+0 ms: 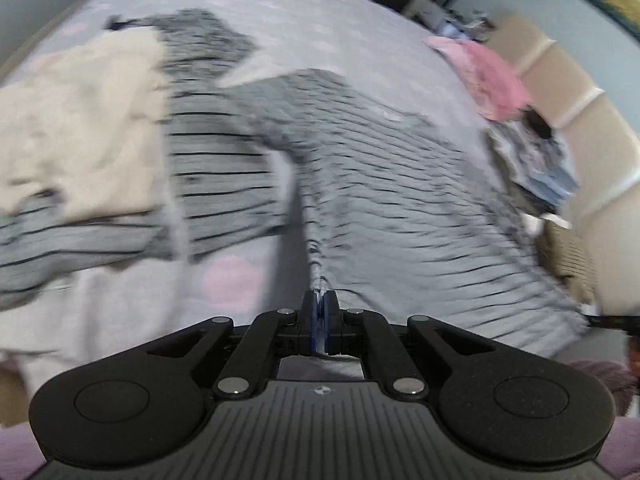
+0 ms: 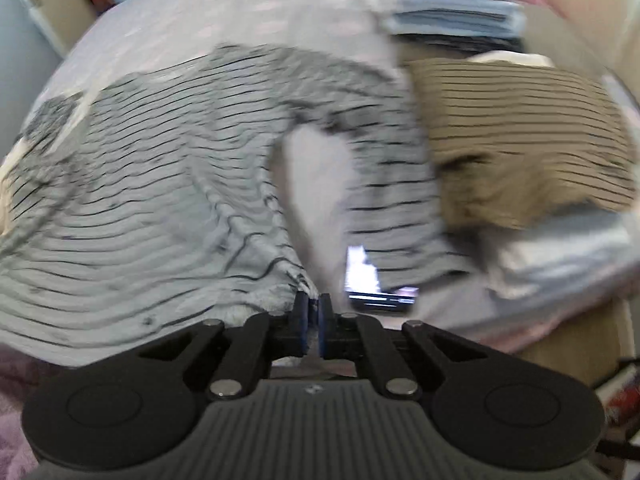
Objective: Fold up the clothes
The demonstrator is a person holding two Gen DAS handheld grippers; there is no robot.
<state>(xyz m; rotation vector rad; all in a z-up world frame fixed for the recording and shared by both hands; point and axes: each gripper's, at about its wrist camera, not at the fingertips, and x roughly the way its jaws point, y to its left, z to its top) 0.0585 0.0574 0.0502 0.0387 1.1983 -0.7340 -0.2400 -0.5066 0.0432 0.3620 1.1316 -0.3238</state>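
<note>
Left gripper [image 1: 319, 300]: clenched on striped garment [image 1: 400, 184] edge
Right gripper [image 2: 313, 304]: clenched on same garment
Garment: spreads toward 12 o'clock over bed [image 1: 320, 12], both grippers equally near

Striped garment [image 1: 380, 168] apparently on bed [image 1: 280, 8]

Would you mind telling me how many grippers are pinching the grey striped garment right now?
2. The left gripper is shut on a bunched edge of the grey striped garment; the right gripper is shut on another edge. Motion blur hides finer detail.
</note>
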